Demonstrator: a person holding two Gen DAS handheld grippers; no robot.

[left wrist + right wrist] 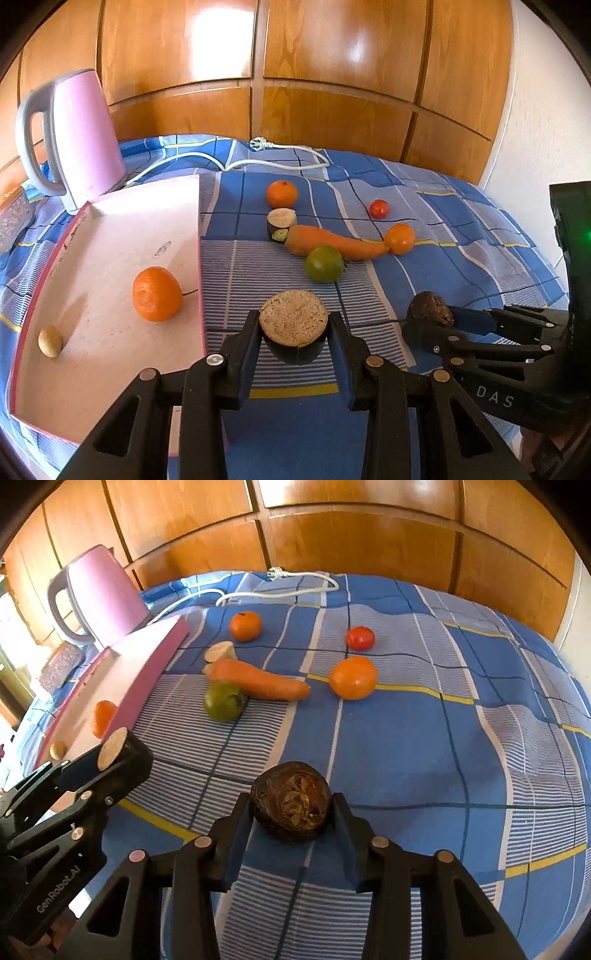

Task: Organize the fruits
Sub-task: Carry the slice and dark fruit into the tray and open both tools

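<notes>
Pink tray (110, 236) as landmark. Left tongs (293, 332) clamped on eggplant chunk (293, 325), cut face up, just right of tray's edge. Right tongs (291, 808) gripping dark beet (291, 805), further right. Carrot (332, 243) beyond on the blue bedspread (443, 229), long axis across, tip pointing away from tray. Orange (157, 293) inside tray.

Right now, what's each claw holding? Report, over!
Left gripper shut on eggplant chunk. Right gripper shut on dark beet. Pink tray holds one orange. Nothing blocking.
</notes>
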